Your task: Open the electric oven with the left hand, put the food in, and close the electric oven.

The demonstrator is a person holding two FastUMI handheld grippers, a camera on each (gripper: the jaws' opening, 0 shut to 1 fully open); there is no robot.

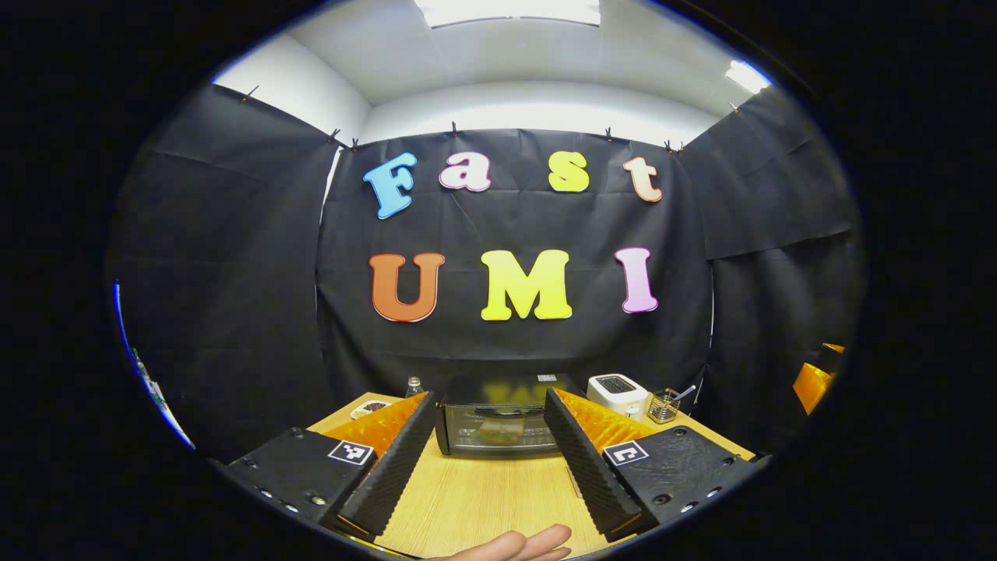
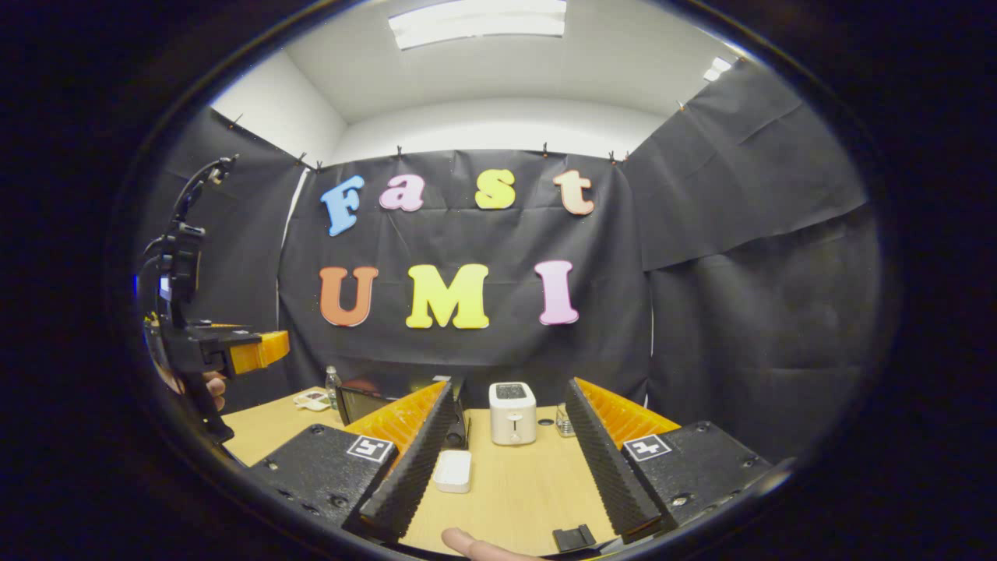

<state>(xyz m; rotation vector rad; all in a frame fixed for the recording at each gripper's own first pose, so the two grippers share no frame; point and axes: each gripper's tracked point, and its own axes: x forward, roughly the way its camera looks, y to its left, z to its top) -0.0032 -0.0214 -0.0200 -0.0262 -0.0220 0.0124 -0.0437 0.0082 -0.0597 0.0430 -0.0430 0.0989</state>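
In the left gripper view the black electric oven (image 1: 498, 421) stands on the wooden table (image 1: 483, 499) straight ahead, its glass door shut. Behind the glass lies a pale, sandwich-like food item (image 1: 498, 431). My left gripper (image 1: 489, 396) is open, well short of the oven, with nothing between its fingers. In the right gripper view my right gripper (image 2: 510, 386) is open and empty, pointing at a white toaster (image 2: 512, 413). The oven (image 2: 360, 403) shows partly behind my left-hand finger. Farther left, a hand holds the left gripper (image 2: 249, 351) above the table.
A white toaster (image 1: 617, 393) and a wire utensil holder (image 1: 664, 405) stand right of the oven; a bottle (image 1: 413, 386) and a small dish (image 1: 370, 407) stand left. A small white block (image 2: 453, 471) and a black piece (image 2: 572, 538) lie on the near table. A glass (image 2: 565, 421) stands beside the toaster.
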